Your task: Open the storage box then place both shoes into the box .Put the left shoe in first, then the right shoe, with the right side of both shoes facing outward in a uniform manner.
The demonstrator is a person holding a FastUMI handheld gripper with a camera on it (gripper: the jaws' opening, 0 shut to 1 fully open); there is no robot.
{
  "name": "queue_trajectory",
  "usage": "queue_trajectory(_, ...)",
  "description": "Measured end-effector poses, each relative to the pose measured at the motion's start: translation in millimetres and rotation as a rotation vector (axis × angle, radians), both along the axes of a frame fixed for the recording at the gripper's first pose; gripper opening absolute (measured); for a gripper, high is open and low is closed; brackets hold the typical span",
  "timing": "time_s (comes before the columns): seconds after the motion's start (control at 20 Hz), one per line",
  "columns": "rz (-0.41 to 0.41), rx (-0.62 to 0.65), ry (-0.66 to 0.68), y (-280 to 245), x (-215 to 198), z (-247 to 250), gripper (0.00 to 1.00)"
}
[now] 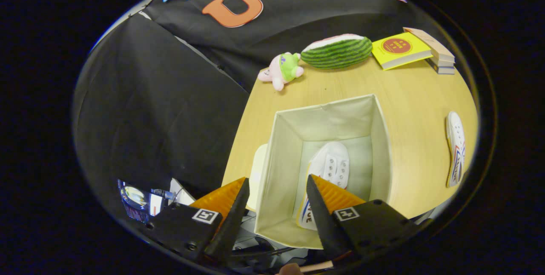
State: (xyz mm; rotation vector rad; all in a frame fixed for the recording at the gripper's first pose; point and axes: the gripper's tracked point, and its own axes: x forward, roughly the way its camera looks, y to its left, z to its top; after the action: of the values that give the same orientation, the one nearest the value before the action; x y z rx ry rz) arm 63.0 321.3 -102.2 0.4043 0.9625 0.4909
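An open cream fabric storage box (380,138) stands on the wooden table, just ahead of my fingers. A white sneaker (330,168) lies inside it on the box floor, toe pointing away, partly hidden behind my right finger. The second white sneaker (455,147), with coloured stripes on its side, lies on the table well to the right of the box. My gripper (277,183) hovers above the near side of the box, open, with nothing between its fingers; the near left wall of the box shows in the gap.
At the back of the table (408,92) lie a pink and green plush toy (283,70), a watermelon-shaped toy (338,51) and a stack of books (408,49). The box lid (256,173) lies flat left of the box, near the table's left edge.
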Motion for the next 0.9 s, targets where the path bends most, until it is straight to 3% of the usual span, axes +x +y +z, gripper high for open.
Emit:
queue_trajectory(0.05,-0.001,-0.008,-0.018,-5.3,-1.4,4.3,0.90)
queue_trajectory(0.35,0.030,-0.076,-0.096,-61.9,-24.5,22.0,0.92)
queue_trajectory(0.7,-0.030,-0.353,-0.233,-224.6,-22.9,6.1,0.96)
queue_trajectory(0.9,-0.081,-0.475,-0.172,-318.0,-20.8,-36.8,0.98)
